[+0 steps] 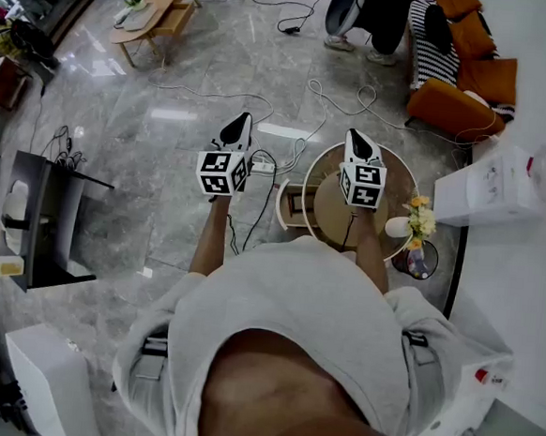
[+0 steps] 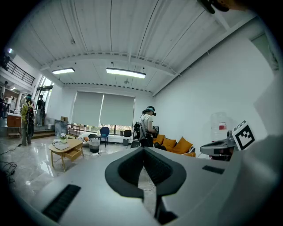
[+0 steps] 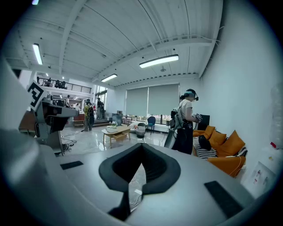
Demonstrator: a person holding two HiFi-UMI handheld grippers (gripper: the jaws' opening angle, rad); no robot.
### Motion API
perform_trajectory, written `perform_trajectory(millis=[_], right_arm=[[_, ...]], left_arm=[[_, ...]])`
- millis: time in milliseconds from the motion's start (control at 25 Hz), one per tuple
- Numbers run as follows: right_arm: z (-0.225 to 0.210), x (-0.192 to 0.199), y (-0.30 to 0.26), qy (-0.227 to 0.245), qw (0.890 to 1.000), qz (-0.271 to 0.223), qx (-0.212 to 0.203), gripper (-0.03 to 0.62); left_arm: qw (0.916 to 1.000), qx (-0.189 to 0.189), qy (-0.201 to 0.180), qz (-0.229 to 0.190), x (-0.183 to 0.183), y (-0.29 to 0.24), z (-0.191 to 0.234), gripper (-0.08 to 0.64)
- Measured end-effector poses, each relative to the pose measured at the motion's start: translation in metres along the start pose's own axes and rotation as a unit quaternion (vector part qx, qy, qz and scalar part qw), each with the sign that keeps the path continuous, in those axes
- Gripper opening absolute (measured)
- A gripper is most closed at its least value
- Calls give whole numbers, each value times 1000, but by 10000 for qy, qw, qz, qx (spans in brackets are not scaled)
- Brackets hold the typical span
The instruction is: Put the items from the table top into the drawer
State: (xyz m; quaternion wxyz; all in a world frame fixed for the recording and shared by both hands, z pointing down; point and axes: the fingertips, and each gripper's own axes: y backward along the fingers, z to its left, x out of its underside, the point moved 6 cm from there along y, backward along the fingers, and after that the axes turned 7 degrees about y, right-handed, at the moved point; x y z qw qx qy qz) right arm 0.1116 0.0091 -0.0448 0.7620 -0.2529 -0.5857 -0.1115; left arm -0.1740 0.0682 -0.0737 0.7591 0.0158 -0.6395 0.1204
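Note:
Seen from the head view, I stand over a small round table (image 1: 403, 176) with a white rim. An open drawer (image 1: 297, 205) juts from its left side. A bunch of yellow and white flowers (image 1: 420, 221) stands at the table's right edge. My right gripper (image 1: 354, 139) hovers above the table, shut and holding nothing. My left gripper (image 1: 241, 123) is over the bare floor left of the table, also shut and holding nothing. In the left gripper view the left gripper (image 2: 143, 152) points level across the room. The right gripper (image 3: 142, 148) does the same in the right gripper view.
Cables (image 1: 257, 178) trail over the marble floor by the table. A black cabinet (image 1: 52, 218) stands at the left, and a white box (image 1: 496, 188) lies at the right. Farther off are an orange sofa (image 1: 462, 86), a wooden coffee table (image 1: 158, 10) and another person (image 3: 185, 119).

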Motion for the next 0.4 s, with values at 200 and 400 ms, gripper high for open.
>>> perform_trajectory(millis=[200, 400], right_arm=[[2, 1, 1, -2, 10000, 31, 11, 23], [2, 1, 1, -2, 10000, 41, 45, 23]], left_arm=[[10000, 46, -12, 17, 0, 0, 0, 15], [10000, 68, -32, 38, 0, 0, -1, 15]])
